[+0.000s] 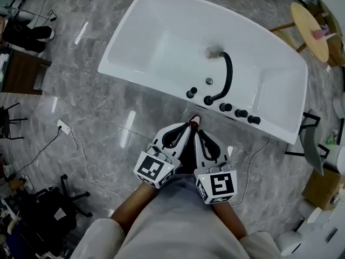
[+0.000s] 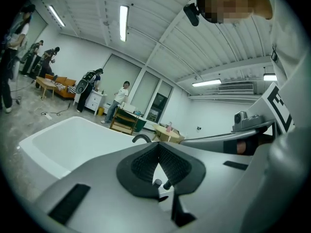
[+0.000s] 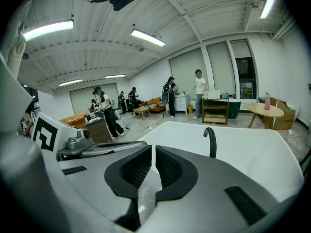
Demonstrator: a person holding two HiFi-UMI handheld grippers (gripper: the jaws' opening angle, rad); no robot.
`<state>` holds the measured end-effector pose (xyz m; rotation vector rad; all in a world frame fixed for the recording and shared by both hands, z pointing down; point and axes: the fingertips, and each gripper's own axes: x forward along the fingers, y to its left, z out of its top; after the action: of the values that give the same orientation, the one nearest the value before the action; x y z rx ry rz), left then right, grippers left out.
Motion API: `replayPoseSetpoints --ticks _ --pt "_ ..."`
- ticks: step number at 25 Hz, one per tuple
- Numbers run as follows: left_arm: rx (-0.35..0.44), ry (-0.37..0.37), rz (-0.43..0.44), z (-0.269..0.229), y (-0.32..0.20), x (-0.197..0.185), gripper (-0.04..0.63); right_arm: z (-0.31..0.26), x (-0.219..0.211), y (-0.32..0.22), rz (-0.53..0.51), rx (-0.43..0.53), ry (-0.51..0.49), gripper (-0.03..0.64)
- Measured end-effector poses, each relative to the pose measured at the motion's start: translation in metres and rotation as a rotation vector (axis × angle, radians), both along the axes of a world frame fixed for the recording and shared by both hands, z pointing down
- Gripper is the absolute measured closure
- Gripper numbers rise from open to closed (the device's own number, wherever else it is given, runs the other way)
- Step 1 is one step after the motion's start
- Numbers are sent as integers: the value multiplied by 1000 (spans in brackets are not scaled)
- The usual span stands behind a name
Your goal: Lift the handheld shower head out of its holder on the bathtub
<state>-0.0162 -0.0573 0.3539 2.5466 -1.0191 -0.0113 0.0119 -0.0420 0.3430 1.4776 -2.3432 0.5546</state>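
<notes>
While the left gripper [image 1: 188, 127], jaws pressed together, and the right gripper [image 1: 200, 136], jaws all but touching on nothing, hover over the floor, the shower head [image 1: 228, 74] sits in its holder on the bathtub [image 1: 161, 15] rim at 12 o'clock. Black knobs [image 1: 241, 113] flank it. A round table [image 1: 310, 28] stands at 2 o'clock and a power strip [image 1: 63, 126] lies at 9.

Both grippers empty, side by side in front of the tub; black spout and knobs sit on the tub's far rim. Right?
Not quite. The head view shows the black spout and knobs on the near rim of the tub, the side just ahead of the left gripper and right gripper. The rest holds.
</notes>
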Motion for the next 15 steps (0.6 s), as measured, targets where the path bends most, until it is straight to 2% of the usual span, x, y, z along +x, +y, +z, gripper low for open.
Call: replayPoseSetpoints --ticks 10,15 --pt "-76 -64 -50 56 -35 9 595 32 16 -25 -52 -59 1 594" --pt "-64 -111 -45 74 -42 16 595 45 24 -34 -67 -69 -2 594"
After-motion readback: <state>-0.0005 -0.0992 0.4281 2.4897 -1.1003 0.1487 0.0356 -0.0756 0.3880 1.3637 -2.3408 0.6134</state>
